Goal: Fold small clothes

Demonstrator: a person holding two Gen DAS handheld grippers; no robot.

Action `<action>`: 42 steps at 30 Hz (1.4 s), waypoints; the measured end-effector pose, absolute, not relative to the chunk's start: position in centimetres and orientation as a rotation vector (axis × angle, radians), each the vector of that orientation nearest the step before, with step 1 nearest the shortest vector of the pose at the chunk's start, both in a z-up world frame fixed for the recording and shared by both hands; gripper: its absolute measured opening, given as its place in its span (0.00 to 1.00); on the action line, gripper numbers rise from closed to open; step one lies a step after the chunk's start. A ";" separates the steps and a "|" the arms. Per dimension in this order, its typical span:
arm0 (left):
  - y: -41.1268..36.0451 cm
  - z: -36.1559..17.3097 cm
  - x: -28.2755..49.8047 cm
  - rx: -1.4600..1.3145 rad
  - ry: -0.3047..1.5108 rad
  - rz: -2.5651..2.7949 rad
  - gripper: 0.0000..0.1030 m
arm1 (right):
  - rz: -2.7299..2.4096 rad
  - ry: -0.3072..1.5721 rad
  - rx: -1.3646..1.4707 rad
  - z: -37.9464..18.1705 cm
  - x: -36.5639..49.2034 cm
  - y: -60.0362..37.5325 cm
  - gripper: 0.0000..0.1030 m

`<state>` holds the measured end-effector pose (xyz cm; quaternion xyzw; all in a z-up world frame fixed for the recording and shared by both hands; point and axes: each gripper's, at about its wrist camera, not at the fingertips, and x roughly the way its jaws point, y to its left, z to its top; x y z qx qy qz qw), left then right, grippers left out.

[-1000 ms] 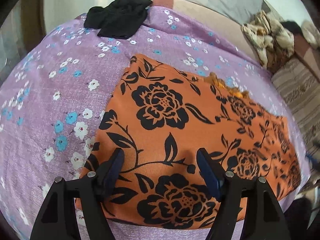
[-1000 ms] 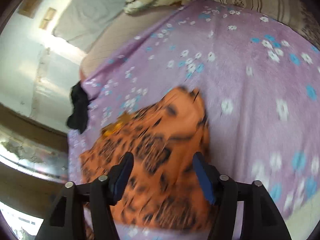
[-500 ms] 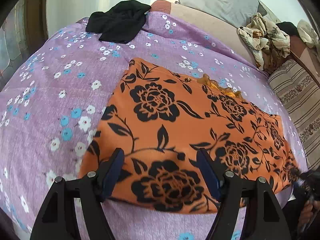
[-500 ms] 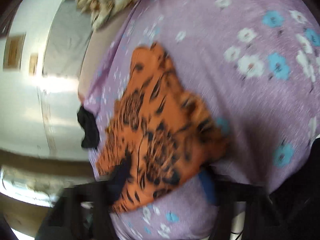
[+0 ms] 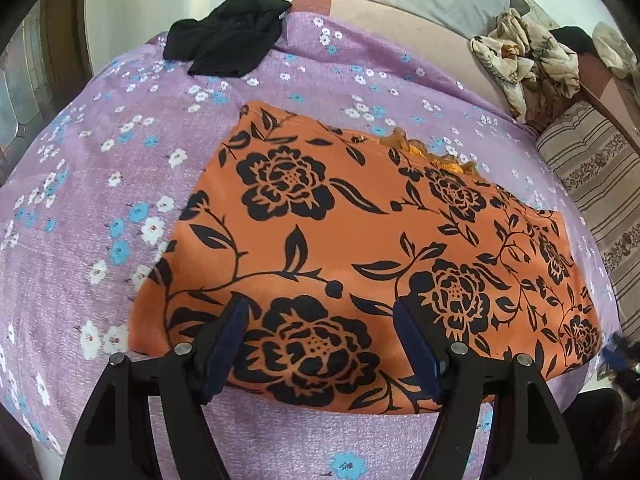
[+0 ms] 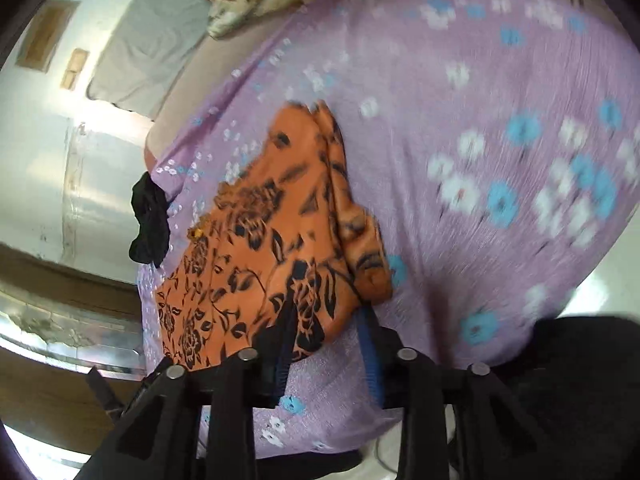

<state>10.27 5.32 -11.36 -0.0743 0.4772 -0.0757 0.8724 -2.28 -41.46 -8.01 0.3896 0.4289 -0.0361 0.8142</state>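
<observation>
Orange cloth printed with black flowers [image 5: 360, 240] is seen spread flat on a bed covered by a purple flowered sheet [image 5: 100, 184]; its near edge is laid close to the bed's front border. The left claw [image 5: 320, 340] is held wide open above that near edge, with nothing gripped between its blue pads; the cloth is seen beyond and below them. In the right wrist view the same cloth [image 6: 260, 248] is shown with one corner bunched and folded over; the right claw [image 6: 326, 344] is placed at that corner, its jaws having just been opening, and the hem is seen between them, though whether it is pressed cannot be told through the blur. A black garment [image 5: 228, 46] is left at the far edge of the bed; a crumpled patterned cloth [image 5: 524, 60] is lying near a striped pillow [image 5: 592, 176].
</observation>
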 end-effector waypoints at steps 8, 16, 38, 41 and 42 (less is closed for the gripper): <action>4.9 -13.0 10.6 -0.134 1.010 -0.163 0.73 | 0.050 0.925 0.623 -6.7 8.8 -43.9 0.67; 4.9 -13.3 10.6 -0.111 0.990 -0.178 0.74 | 0.009 1.110 0.560 -13.2 18.7 -45.2 0.32; 12.8 -10.5 7.5 -0.408 0.995 -0.113 0.75 | 0.268 0.982 0.442 -6.0 10.0 -32.1 0.66; 14.4 -13.2 8.4 -0.422 1.149 0.011 0.54 | 0.219 1.142 0.470 -10.7 9.5 -31.8 0.66; 14.7 -12.6 8.3 -0.442 1.132 -0.003 0.54 | 0.211 1.158 0.498 -11.7 9.2 -32.1 0.66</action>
